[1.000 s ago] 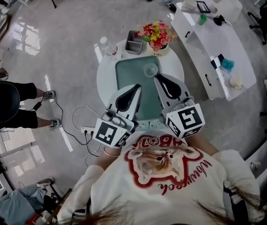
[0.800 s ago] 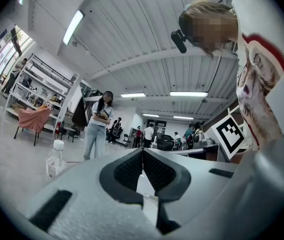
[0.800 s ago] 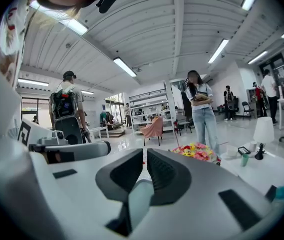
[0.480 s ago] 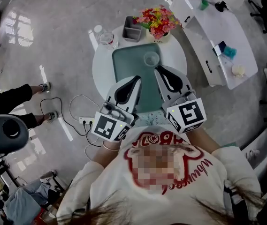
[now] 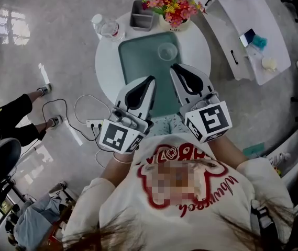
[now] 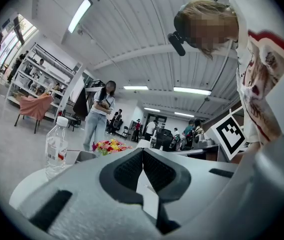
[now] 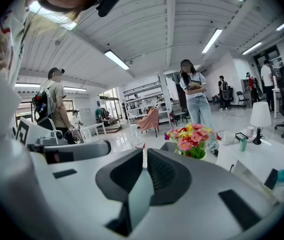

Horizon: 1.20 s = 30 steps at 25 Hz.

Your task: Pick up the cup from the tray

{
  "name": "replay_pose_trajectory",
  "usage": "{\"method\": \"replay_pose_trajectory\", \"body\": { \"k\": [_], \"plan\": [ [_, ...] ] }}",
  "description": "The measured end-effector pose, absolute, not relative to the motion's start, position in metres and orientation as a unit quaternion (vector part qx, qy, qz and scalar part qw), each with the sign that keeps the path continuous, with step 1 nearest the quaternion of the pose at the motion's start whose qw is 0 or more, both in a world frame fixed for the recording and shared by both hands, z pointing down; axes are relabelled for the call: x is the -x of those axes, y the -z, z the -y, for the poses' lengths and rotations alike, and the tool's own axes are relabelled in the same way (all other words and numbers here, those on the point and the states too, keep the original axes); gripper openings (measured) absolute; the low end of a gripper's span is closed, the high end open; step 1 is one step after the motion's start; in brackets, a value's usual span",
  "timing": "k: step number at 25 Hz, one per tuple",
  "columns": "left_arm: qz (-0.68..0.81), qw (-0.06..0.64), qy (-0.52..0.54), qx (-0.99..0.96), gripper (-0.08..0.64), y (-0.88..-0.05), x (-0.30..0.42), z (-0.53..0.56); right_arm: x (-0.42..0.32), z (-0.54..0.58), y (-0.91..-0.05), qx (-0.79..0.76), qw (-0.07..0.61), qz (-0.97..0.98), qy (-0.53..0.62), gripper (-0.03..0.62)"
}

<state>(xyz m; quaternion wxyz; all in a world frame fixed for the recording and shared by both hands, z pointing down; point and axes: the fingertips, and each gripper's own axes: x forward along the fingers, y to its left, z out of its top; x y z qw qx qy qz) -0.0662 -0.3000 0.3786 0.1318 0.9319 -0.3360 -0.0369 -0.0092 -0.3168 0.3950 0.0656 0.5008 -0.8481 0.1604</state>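
In the head view a clear cup (image 5: 167, 51) stands upright at the far right of a green tray (image 5: 138, 61) on a round white table (image 5: 198, 46). My right gripper (image 5: 173, 66) is shut and empty, its tips just short of the cup on the near side. My left gripper (image 5: 152, 78) is also shut and empty, over the tray's near half. In the left gripper view the left gripper (image 6: 142, 151) has its pads together. The right gripper view shows the right gripper (image 7: 145, 152) likewise closed. The cup shows in neither gripper view.
Behind the tray stand a pot of flowers (image 5: 172, 4), a grey box (image 5: 142, 8) and a water bottle (image 5: 107, 27). A long white side table (image 5: 245, 33) runs along the right. A power strip with cables (image 5: 94, 123) lies on the floor left, near a person's legs (image 5: 18, 116).
The head view has shifted, so the table and tray now sit higher in the picture. Both grippers stay shut over the near part of the tray. The seated person at left has moved.
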Motion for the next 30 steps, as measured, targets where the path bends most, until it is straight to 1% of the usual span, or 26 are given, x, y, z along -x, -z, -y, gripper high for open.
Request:
{"method": "replay_pose_trajectory", "body": {
  "k": [12,30],
  "plan": [
    [0.331,0.147,0.022,-0.932,0.014,-0.406,0.064,0.308,0.007,0.321,-0.425,-0.503,0.071,0.842,-0.185,0.043],
    [0.332,0.155,0.021,-0.93,0.014,-0.414,0.066,0.308,0.008,0.324,-0.442,-0.503,0.066,0.841,-0.189,0.045]
  ]
}}
